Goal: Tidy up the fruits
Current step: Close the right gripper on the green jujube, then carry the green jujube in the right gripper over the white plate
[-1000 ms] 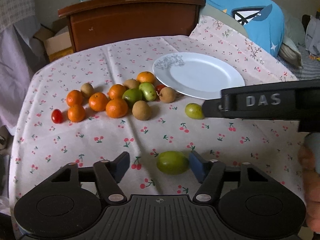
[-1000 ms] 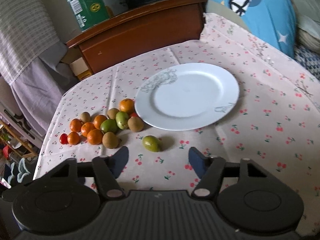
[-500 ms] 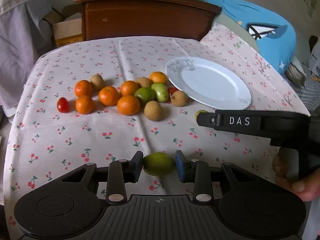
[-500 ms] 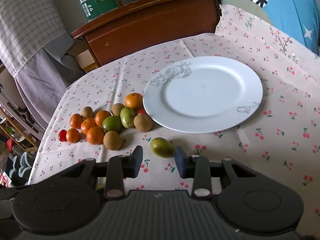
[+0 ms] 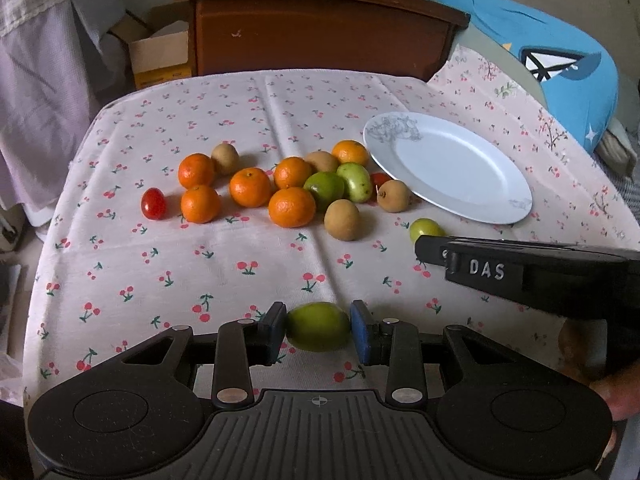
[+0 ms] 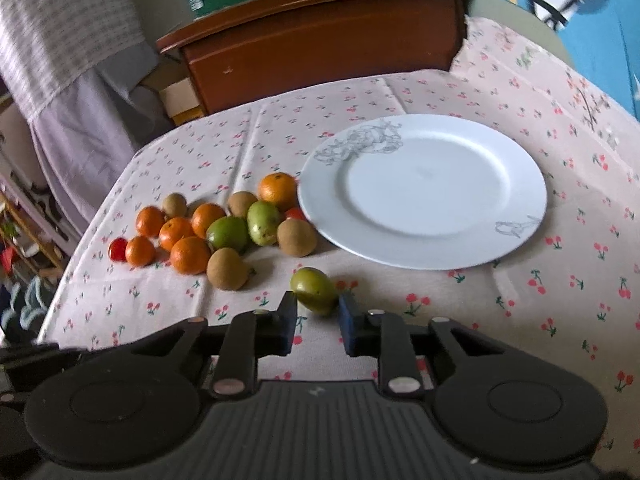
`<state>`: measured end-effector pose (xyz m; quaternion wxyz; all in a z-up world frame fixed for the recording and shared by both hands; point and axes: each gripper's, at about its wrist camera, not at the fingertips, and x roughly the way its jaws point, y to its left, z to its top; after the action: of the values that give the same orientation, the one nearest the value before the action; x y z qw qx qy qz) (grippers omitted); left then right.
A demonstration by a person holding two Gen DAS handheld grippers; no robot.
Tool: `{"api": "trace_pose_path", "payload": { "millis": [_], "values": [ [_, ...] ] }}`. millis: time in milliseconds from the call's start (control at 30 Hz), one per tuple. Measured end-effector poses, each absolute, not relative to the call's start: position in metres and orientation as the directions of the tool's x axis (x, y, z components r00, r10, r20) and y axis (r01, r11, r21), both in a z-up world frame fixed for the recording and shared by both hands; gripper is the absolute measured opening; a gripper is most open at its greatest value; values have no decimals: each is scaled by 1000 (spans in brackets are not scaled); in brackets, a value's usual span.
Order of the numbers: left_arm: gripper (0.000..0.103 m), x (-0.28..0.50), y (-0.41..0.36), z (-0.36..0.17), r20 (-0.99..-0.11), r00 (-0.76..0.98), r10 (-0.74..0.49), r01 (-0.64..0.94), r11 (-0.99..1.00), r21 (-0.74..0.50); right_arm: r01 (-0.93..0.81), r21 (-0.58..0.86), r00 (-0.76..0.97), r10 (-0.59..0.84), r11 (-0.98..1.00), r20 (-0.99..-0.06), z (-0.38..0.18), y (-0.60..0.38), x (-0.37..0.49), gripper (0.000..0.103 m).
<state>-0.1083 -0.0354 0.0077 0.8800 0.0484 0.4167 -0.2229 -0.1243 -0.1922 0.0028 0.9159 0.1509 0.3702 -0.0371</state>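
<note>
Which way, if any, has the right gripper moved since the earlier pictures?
Yes: the right gripper moved forward toward the white plate, its fingers closing on the small green fruit.

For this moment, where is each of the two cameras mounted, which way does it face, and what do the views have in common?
Left wrist view: sits on the left gripper, looking forward and down across the cherry-print tablecloth; its fingers grip a round green fruit; the right gripper and a hand show at right.
Right wrist view: sits on the right gripper, facing the white round plate; its fingers close around a small olive-green fruit.
Shared: the plate, the pile of oranges and brown fruits, and the brown wooden headboard.
</note>
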Motion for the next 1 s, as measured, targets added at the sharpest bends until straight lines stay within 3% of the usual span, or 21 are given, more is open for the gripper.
{"api": "trace_pose_path", "payload": {
  "millis": [700,800,1000],
  "values": [
    [32,-104,-30,6,-758,588,-284,383,923,-48,147,231,708,61,962,-704,2,-181,-130,10],
    [32,-104,-28,7,-755,593,-281,374,926,-51,150,226,710,54,962,-702,2,-181,-129,3],
    [32,-101,-23,8,-760,585,-283,353,933,-75,160,310,717,106,937,-689,1,-191,-132,6]
  ]
}}
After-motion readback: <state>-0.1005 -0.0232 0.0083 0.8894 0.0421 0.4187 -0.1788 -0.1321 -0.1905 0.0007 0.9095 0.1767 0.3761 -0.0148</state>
